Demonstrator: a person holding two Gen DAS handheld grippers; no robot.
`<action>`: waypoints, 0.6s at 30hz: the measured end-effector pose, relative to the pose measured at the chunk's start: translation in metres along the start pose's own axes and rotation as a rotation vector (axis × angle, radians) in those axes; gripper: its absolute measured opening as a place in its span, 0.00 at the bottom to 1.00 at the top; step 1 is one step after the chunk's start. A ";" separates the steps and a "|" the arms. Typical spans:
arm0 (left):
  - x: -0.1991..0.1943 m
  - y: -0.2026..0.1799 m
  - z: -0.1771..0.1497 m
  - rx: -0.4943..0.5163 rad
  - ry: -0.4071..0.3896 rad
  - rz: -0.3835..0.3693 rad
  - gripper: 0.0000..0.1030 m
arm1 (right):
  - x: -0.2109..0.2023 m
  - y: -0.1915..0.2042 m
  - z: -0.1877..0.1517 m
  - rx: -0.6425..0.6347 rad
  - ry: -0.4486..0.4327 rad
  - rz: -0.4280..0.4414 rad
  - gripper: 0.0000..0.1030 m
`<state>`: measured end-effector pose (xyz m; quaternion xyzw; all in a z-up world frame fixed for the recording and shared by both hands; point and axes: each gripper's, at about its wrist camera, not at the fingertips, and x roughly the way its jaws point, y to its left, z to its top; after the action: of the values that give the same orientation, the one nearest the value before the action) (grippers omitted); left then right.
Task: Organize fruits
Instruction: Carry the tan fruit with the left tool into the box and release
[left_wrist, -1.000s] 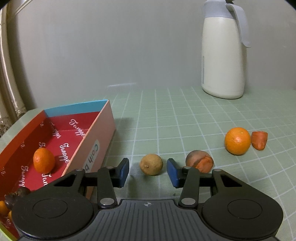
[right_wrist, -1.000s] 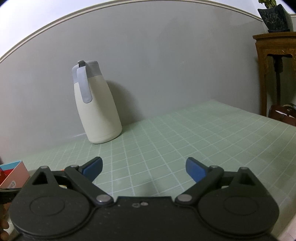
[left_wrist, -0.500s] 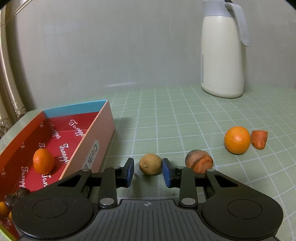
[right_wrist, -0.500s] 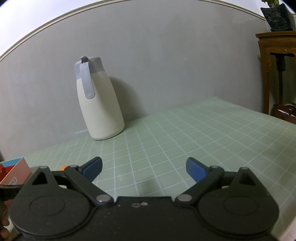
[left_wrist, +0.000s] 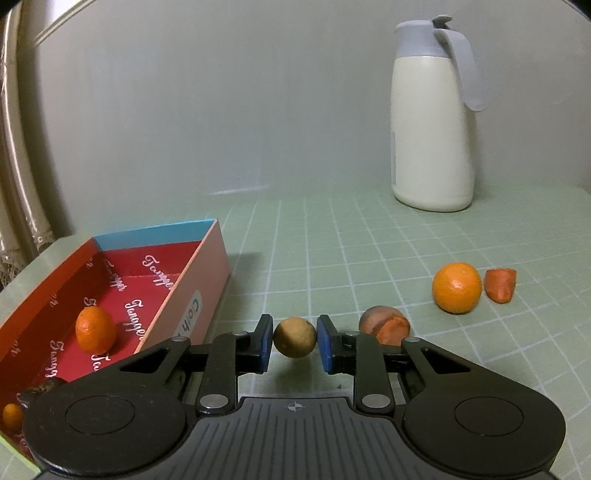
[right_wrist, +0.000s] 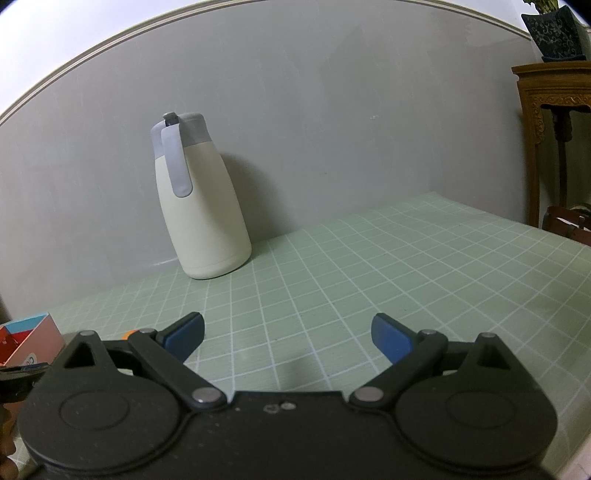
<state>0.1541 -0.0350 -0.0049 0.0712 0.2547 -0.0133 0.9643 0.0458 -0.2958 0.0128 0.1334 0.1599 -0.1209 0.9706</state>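
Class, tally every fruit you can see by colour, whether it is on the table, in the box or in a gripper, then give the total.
Orange: 3
Yellow-brown, held in the left gripper: 1
Reddish pieces: 2
Dark, in the red box, partly hidden: 1
Total: 7

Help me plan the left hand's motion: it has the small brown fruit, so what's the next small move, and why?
Probably carry it left, over the red box. The left tongs are shut on the brown fruit, which appears raised off the green mat, and the box already holds an orange fruit.
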 end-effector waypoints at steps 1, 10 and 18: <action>-0.002 0.000 0.000 0.003 -0.004 0.000 0.25 | 0.000 -0.001 0.000 -0.001 0.000 0.001 0.94; -0.020 0.000 -0.002 0.032 -0.052 -0.003 0.25 | -0.003 0.001 -0.001 -0.010 -0.003 0.008 0.94; -0.048 0.015 0.004 -0.002 -0.111 0.014 0.25 | -0.005 0.005 -0.003 -0.024 -0.005 0.016 0.94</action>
<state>0.1152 -0.0216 0.0246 0.0712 0.2004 -0.0101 0.9771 0.0420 -0.2897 0.0128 0.1227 0.1579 -0.1117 0.9734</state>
